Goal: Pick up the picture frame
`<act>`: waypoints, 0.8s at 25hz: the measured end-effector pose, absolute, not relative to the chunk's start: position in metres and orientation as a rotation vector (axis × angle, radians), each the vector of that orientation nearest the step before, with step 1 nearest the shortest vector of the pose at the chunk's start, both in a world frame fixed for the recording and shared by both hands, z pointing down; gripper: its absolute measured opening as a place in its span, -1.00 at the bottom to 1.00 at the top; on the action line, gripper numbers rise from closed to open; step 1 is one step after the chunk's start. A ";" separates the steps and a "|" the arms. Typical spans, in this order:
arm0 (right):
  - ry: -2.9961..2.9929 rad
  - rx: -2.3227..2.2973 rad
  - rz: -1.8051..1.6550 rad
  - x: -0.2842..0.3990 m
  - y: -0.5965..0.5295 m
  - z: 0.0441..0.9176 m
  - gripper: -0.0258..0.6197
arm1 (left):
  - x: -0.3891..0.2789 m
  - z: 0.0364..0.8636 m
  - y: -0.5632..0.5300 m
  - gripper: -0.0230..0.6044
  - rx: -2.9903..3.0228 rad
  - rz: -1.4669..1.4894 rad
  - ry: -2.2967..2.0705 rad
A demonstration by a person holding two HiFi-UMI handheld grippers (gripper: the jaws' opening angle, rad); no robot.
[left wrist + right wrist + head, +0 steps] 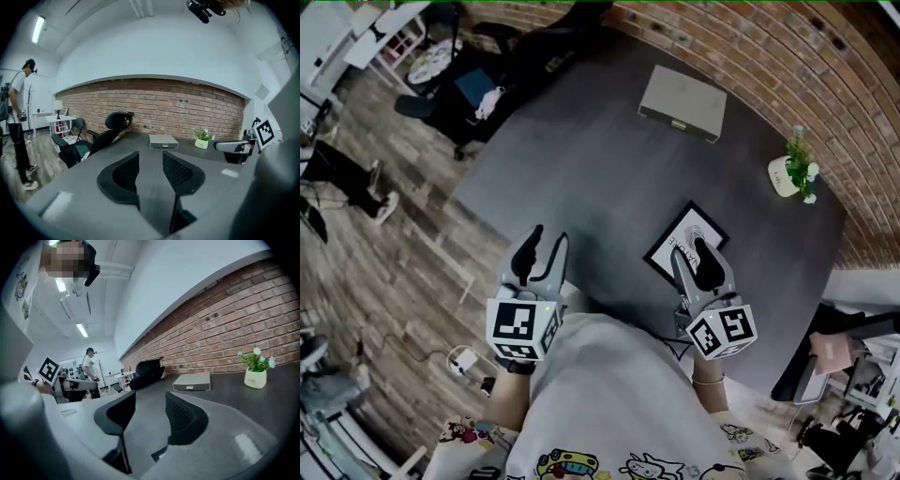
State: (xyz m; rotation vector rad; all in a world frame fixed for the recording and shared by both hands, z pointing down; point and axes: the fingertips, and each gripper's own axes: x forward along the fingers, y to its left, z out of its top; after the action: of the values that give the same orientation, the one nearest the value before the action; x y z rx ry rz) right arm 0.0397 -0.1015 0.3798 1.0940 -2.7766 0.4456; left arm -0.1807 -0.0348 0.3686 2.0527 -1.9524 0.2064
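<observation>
The picture frame (687, 232), black with a white print, lies flat on the dark grey table (600, 178) near its front right. In the head view my right gripper (690, 247) hangs over the frame's near corner and hides part of it; its jaws stand apart with nothing between them. My left gripper (548, 234) is at the table's front left edge, well apart from the frame, also open and empty. The frame shows in neither gripper view: the left gripper (150, 157) and the right gripper (150, 397) both look level across the tabletop.
A flat grey box (682, 101) lies at the back of the table, and a small potted plant (787, 173) stands at the right by the brick wall. A black office chair (525, 56) is behind the left corner. A person (18, 122) stands far left.
</observation>
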 end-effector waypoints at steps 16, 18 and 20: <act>-2.485 1.732 0.506 0.133 -0.108 0.375 -0.31 | -0.083 0.364 -0.138 -0.40 2.487 0.321 -1.384; -2.451 1.780 0.510 0.145 -0.105 0.376 -0.31 | -0.069 0.365 -0.142 -0.40 2.520 0.329 -1.323; -2.426 1.817 0.515 0.152 -0.103 0.377 -0.31 | -0.058 0.367 -0.146 -0.40 2.547 0.340 -1.275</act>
State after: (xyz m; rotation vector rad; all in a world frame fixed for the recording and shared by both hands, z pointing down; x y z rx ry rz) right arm 0.1521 -0.1030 0.3772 1.8169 -2.4256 0.5145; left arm -0.0579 -0.1457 0.3667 2.5466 -1.2752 0.3396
